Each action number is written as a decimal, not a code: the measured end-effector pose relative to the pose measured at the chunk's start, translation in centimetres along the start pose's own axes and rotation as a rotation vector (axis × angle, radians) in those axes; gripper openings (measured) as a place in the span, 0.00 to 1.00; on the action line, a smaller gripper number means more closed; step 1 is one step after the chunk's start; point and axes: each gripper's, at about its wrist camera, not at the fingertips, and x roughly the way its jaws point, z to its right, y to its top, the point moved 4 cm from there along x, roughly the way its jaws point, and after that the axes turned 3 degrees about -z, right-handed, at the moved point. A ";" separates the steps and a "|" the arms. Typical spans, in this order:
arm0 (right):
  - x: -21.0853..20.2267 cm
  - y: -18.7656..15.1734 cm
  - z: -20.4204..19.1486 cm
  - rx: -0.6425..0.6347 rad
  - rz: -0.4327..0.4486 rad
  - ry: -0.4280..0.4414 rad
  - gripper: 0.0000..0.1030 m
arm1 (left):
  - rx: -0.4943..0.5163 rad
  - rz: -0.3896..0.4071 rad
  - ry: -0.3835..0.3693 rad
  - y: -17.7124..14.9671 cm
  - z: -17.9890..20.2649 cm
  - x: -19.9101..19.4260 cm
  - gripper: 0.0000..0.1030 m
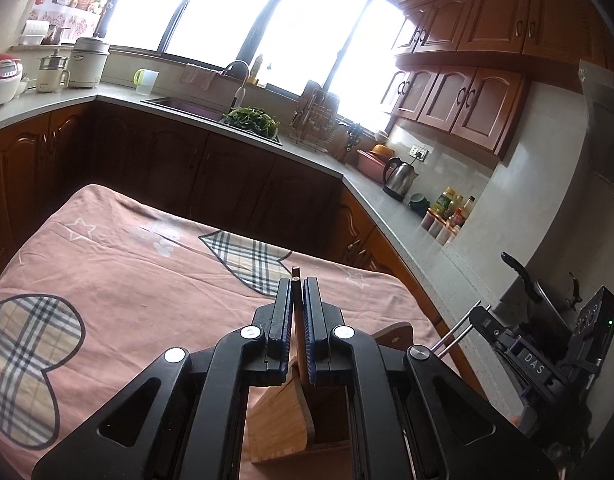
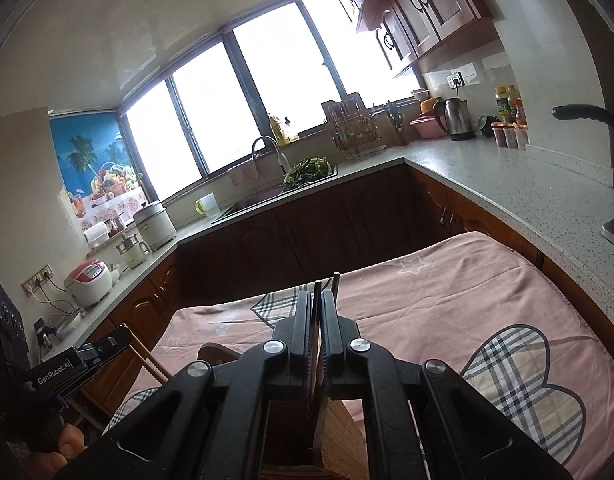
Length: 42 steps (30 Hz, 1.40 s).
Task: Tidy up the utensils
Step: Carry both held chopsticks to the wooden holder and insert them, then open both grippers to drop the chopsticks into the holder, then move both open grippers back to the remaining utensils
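My left gripper [image 1: 295, 285] is shut on brown wooden chopsticks [image 1: 296, 272] whose tips stick out past the fingertips. Below it stands a wooden utensil holder [image 1: 283, 412] on the pink cloth-covered table [image 1: 147, 264]. My right gripper [image 2: 315, 293] is shut on thin dark chopsticks [image 2: 335, 284] that stand upright between the pads, above the same wooden holder [image 2: 341, 432]. The right gripper also shows at the right edge of the left wrist view [image 1: 547, 352], with metal chopsticks [image 1: 453, 336] poking out. The left gripper shows at the left of the right wrist view [image 2: 87, 356].
The table carries a pink cloth with plaid hearts [image 2: 523, 376]. Kitchen counters [image 1: 387, 196] wrap around behind, with a sink [image 1: 187, 106], greens [image 1: 251, 118], a kettle [image 1: 401, 176], spice jars [image 1: 443, 224], a dish rack [image 1: 315, 120] and rice cookers [image 1: 1, 78].
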 end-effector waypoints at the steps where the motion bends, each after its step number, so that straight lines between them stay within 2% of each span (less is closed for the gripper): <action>1: 0.0 0.0 0.1 0.002 -0.003 -0.001 0.04 | -0.003 -0.006 -0.004 0.0 -0.1 0.1 0.05; 9: 0.0 -0.1 0.8 0.033 -0.022 -0.009 0.06 | 0.002 -0.017 -0.003 -0.1 0.0 0.1 0.05; 11: 0.0 0.0 0.8 0.033 -0.024 -0.010 0.09 | 0.001 -0.020 0.003 0.0 -0.1 0.0 0.08; 12: 0.1 0.0 0.9 0.033 -0.024 -0.007 0.09 | -0.001 -0.023 0.004 0.0 -0.1 0.1 0.12; 14: 0.0 -0.1 0.9 0.033 -0.025 -0.008 0.09 | -0.005 -0.023 0.007 0.0 -0.3 -0.1 0.27; 15: -0.1 -0.1 1.0 0.035 -0.025 -0.010 0.10 | -0.008 -0.018 0.011 0.0 -0.4 -0.3 0.40; 16: -0.2 -0.1 1.0 0.038 -0.027 -0.008 0.10 | -0.009 -0.012 0.014 0.0 -0.5 -0.5 0.49; 17: -0.2 -0.1 1.0 0.044 -0.030 -0.005 0.14 | -0.011 -0.008 0.014 0.0 -0.5 -0.7 0.52; 18: -0.3 -0.1 1.2 0.051 -0.031 -0.008 0.31 | -0.012 -0.008 0.013 0.0 -0.6 -0.9 0.57; 19: -0.5 0.0 1.2 0.061 -0.029 -0.001 0.43 | -0.013 -0.010 0.014 0.0 -0.6 -1.2 0.65; 20: -0.8 0.0 1.4 0.071 -0.022 0.007 0.63 | -0.013 -0.011 0.016 -0.1 -0.7 -1.4 0.70; 21: -1.2 0.0 1.5 0.079 -0.013 0.010 0.71 | -0.015 -0.011 0.021 -0.2 -0.8 -1.7 0.79; 22: -1.6 0.0 1.4 0.086 -0.003 0.012 0.72 | -0.016 -0.008 0.025 -0.4 -0.9 -2.0 0.83; 26: -3.0 -0.1 1.6 0.113 0.008 0.036 0.78 | -0.015 -0.022 0.043 -1.1 -1.5 -3.3 0.87; 30: -4.7 -0.6 1.3 0.123 0.010 0.049 0.80 | -0.032 -0.040 0.043 -2.0 -2.0 -4.9 0.90; 42: -10.1 -2.3 -0.5 0.120 0.022 0.096 0.81 | -0.016 -0.037 0.033 -4.3 -1.5 -11.3 0.91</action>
